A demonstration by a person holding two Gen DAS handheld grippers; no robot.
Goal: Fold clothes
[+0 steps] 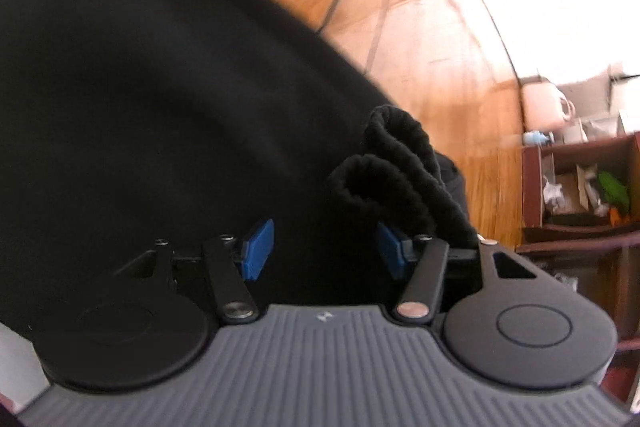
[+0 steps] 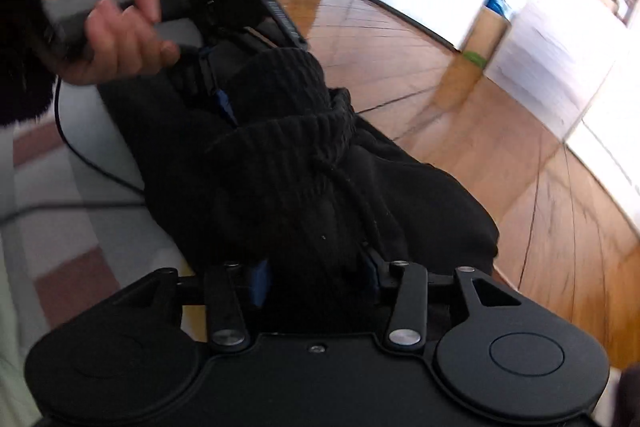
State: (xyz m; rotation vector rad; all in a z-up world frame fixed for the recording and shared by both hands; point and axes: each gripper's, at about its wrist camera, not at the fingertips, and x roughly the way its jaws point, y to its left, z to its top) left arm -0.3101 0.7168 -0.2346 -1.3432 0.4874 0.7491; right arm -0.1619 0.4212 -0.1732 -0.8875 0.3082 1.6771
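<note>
I am seeing black garment (image 2: 288,163) bunching between both grippers: right gripper (image 2: 316,277) is clamping its ribbed waistband, left gripper (image 1: 326,247) probably gripping too; wooden floor (image 2: 460,107) is lying beyond.

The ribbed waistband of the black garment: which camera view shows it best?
The right wrist view: the ribbed waistband fills the middle, bunched, with its drawstring hanging. The left wrist view shows only a folded ribbed edge beside the left tongs, the rest plain black cloth.
</note>
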